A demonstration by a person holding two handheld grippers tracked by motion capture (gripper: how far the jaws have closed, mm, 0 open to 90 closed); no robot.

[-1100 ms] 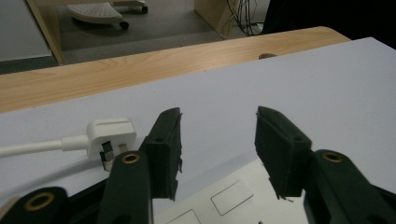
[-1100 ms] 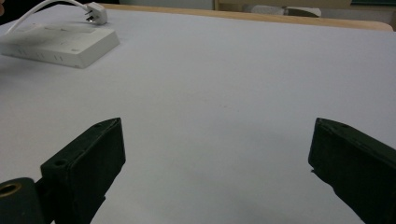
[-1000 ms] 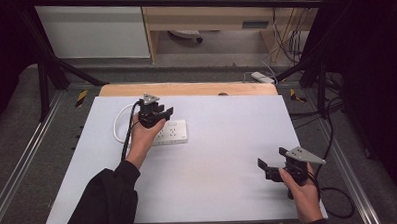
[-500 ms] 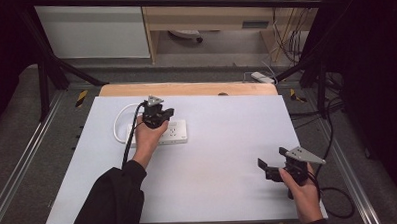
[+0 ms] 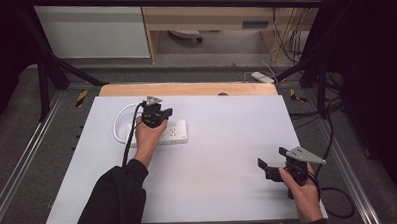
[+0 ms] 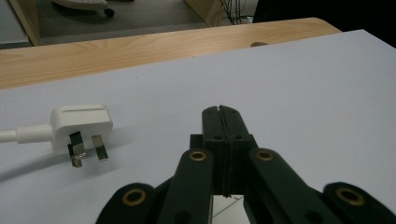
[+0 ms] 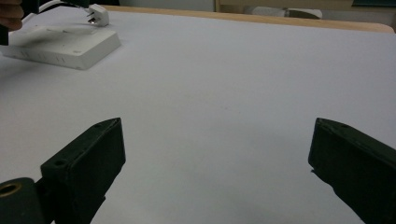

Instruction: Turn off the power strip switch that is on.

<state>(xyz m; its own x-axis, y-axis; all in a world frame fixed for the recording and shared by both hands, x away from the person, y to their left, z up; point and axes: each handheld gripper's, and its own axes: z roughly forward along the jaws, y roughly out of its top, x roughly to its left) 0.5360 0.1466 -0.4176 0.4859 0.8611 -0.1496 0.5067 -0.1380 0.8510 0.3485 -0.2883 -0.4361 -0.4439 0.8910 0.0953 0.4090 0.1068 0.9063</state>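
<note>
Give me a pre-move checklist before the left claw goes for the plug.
1. Left claw open enough to take the plug: not ok, jaws pressed together.
2. Plug free of the power strip: ok, it lies on the white table with pins exposed.
3. Left claw lined up with the plug: not ok, the plug sits off to its side.
4. Right claw clear of the strip: ok, far off, open, empty.
5. Cable free of snags: cannot tell.

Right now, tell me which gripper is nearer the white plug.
Left. The left gripper hovers over the power strip beside the plug; the right gripper sits far across the table.
</note>
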